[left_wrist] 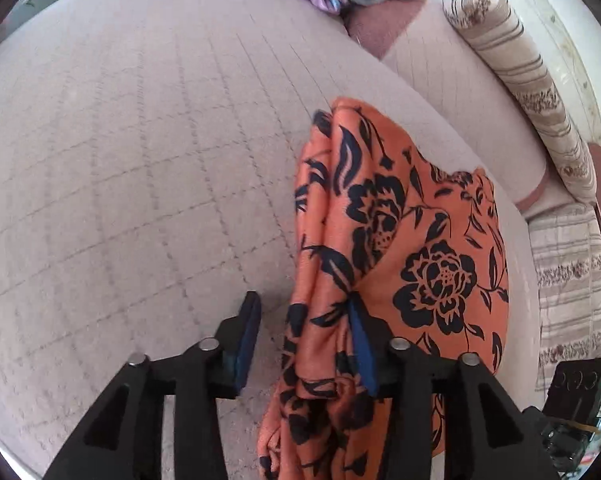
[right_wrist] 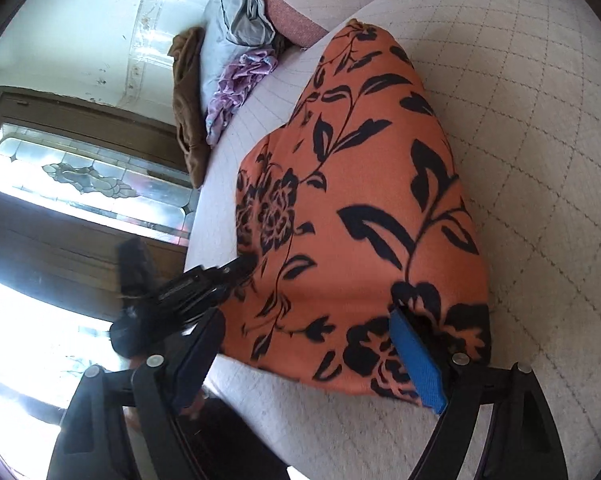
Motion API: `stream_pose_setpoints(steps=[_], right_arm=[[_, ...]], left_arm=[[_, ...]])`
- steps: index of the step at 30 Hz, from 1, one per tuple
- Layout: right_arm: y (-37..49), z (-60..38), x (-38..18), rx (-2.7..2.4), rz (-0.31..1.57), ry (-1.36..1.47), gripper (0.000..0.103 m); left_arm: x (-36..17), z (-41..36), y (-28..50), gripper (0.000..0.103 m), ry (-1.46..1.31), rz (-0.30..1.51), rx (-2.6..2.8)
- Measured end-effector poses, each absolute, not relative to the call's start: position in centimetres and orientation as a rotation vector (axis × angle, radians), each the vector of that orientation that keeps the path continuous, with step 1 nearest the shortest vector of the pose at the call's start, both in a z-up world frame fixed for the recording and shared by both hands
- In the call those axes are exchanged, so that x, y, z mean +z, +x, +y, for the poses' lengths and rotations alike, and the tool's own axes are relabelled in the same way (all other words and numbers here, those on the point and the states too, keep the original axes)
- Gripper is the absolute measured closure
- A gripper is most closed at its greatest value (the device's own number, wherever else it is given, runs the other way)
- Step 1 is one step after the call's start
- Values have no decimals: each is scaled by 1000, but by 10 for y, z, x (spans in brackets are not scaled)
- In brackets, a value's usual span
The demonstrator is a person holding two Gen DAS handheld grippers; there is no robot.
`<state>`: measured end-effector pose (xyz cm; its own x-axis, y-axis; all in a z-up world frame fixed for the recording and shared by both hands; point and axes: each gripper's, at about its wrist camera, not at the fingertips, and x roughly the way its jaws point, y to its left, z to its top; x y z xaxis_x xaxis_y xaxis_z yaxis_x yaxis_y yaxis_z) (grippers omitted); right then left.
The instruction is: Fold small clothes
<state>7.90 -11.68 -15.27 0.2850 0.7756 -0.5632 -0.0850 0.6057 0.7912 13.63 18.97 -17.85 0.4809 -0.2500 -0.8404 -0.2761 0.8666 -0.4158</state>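
I'm holding both grippers wide around the orange black-flowered cloth (right_wrist: 360, 208) lying on the quilted pale bed (left_wrist: 120, 180): left gripper (left_wrist: 304, 344), right gripper (right_wrist: 300, 364). Nothing's clamped, so I'm risking bunched folds slipping open.

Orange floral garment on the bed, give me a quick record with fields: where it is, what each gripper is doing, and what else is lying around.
garment: orange floral garment, bunched, on the quilted bed cover
left gripper: open, cloth between its fingers
right gripper: open, cloth draped over one blue pad
other clothes: purple garment, grey garment, brown garment at the far edge
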Motion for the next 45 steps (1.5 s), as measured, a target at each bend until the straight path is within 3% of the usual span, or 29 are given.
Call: stream_pose_setpoints(steps=[6,12,17,24,29,39,45], right_arm=[[81,-120,-139,670,1168,697,15],[130,-117,-98,724,1060,731,15],[179,-120,-160,586,1234,845,15],[190,-111,-116,624,1149,753,15],[225,-119,-161,518,1231,853,15],[145,-148,-130,569,1117,754,15],[89,-151,-156,661,1155,769,15]], left_arm=[[-162,169,125,53,-406,1062,33],[-155,160,124,53,-375,1059,45],[-151,157,121,53,-355,1051,39],[-151,156,119,52,-340,1048,28],[-152,163,119,49,-342,1051,24],[-117,160,72,49,-409,932,-32],[-173,146,65,46,-371,1099,7]])
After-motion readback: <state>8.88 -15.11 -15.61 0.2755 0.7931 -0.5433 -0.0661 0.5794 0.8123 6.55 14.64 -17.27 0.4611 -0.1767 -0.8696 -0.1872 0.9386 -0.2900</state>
